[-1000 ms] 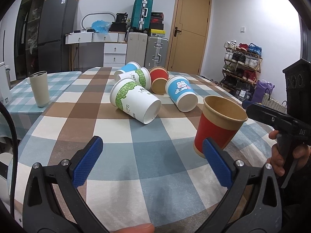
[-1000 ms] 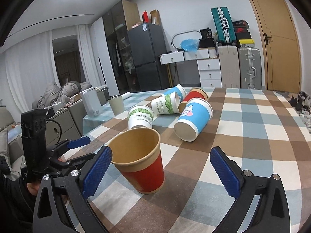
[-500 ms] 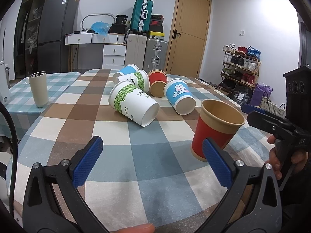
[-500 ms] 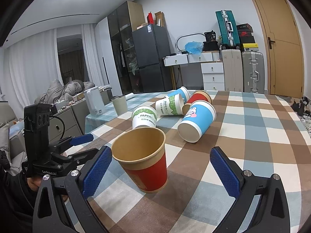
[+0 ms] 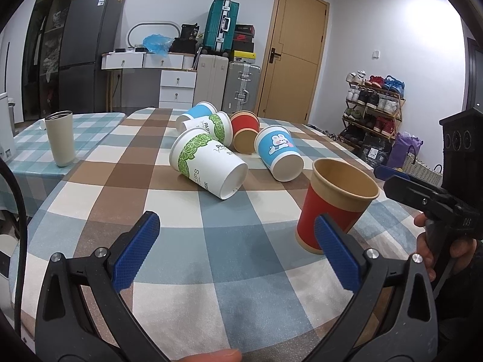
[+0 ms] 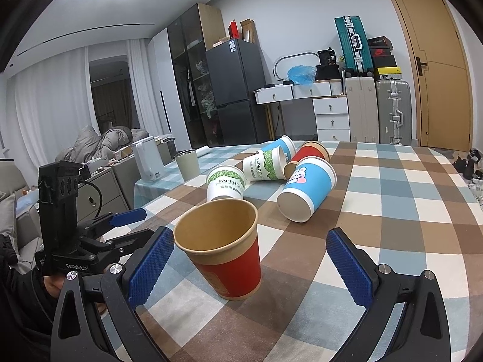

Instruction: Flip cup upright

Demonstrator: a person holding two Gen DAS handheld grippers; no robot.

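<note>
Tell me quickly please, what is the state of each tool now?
Left tool: open, holding nothing.
Right tool: open, holding nothing; the upright red cup stands free between its fingers.

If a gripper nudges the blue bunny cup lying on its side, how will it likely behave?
The blue bunny cup looks like light paper, so it probably slides or rolls easily. Being tapered, it would likely curve, perhaps into the red cup on its side. A hard pinch could dent it.

Rear blue cup (image 5: 196,113) mostly hidden.
</note>
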